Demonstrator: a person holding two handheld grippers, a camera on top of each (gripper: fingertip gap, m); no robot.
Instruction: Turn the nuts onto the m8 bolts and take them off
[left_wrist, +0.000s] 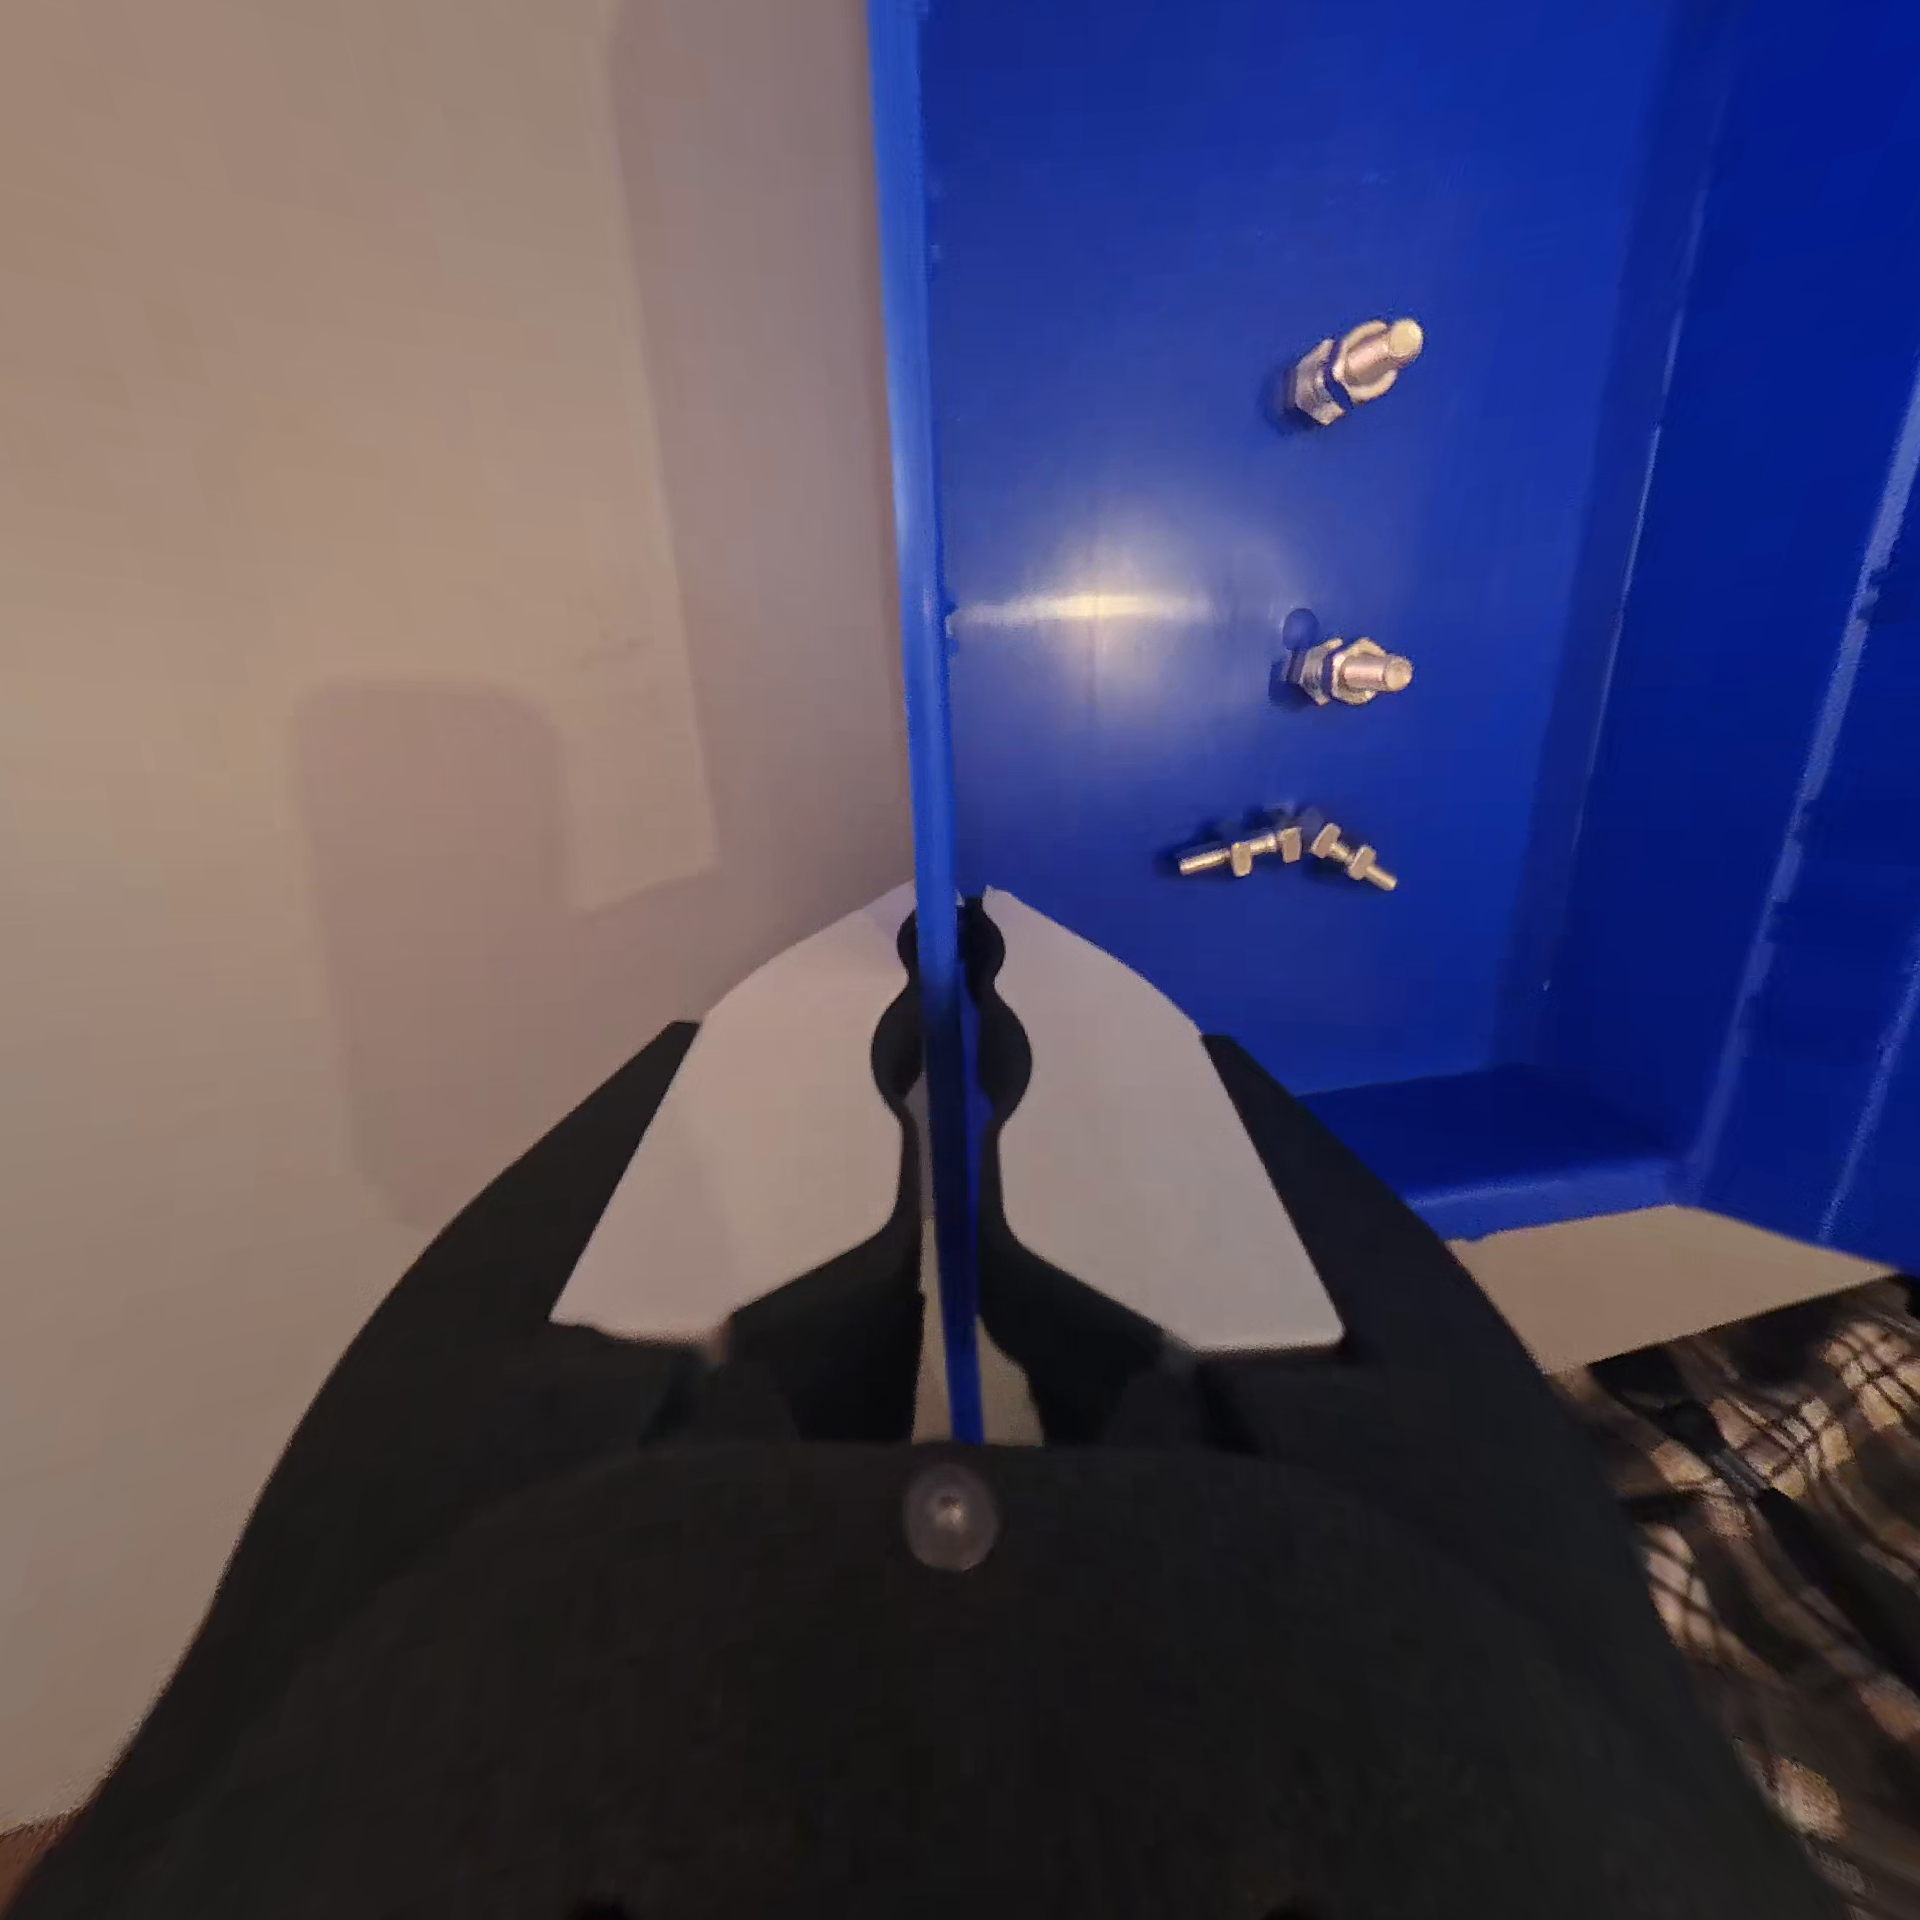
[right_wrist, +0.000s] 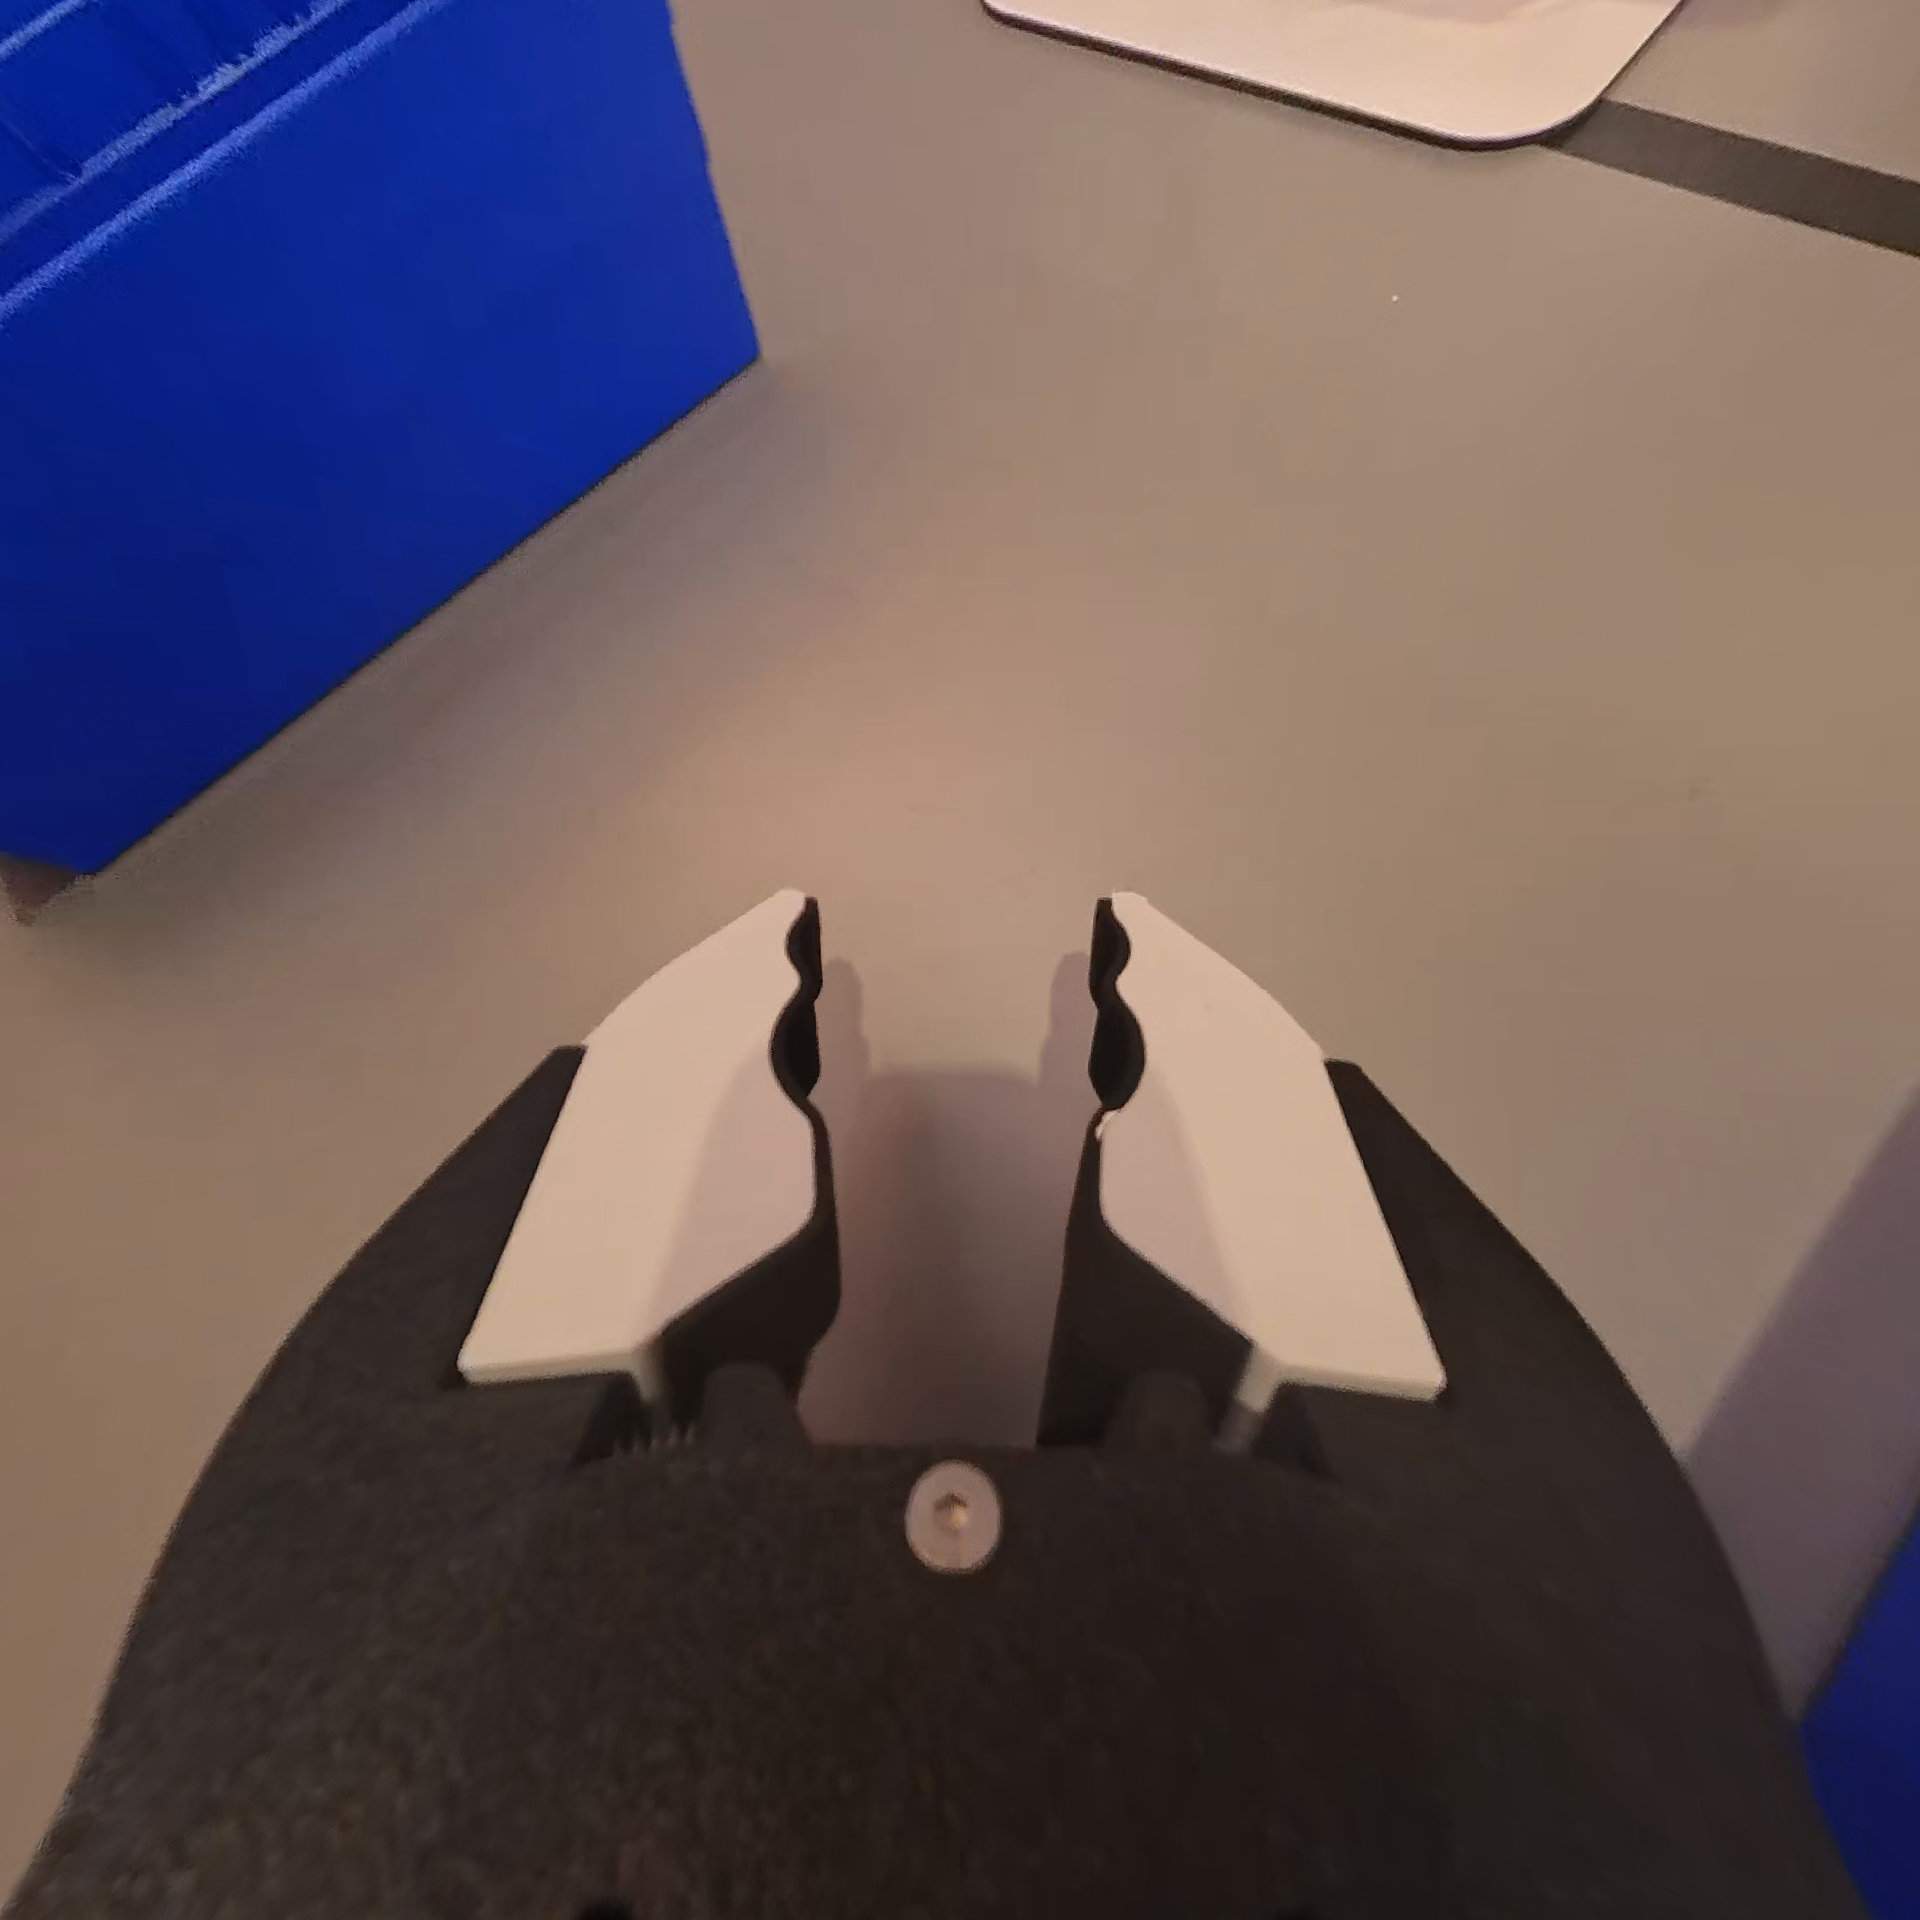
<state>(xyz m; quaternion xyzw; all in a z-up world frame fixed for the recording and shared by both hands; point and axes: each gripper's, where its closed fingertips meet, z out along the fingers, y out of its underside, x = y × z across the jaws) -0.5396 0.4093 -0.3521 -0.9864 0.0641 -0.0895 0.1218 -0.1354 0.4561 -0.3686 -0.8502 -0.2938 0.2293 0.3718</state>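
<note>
A: Where does the left wrist camera sit?

B: Just behind its own fingers (left_wrist: 1101, 1091), looking forward along them, right up against the edge of the blue box (left_wrist: 1143, 312) wall, so close the box's inside fills the right half of the picture.

A: And the right one?

B: Behind its fingers (right_wrist: 675, 1122) too, tilted down at the grey counter (right_wrist: 1247, 623) from close above.

A: Anything shared?

B: Only the blue box (right_wrist: 312, 468), seen from outside at the right view's upper left.
</note>
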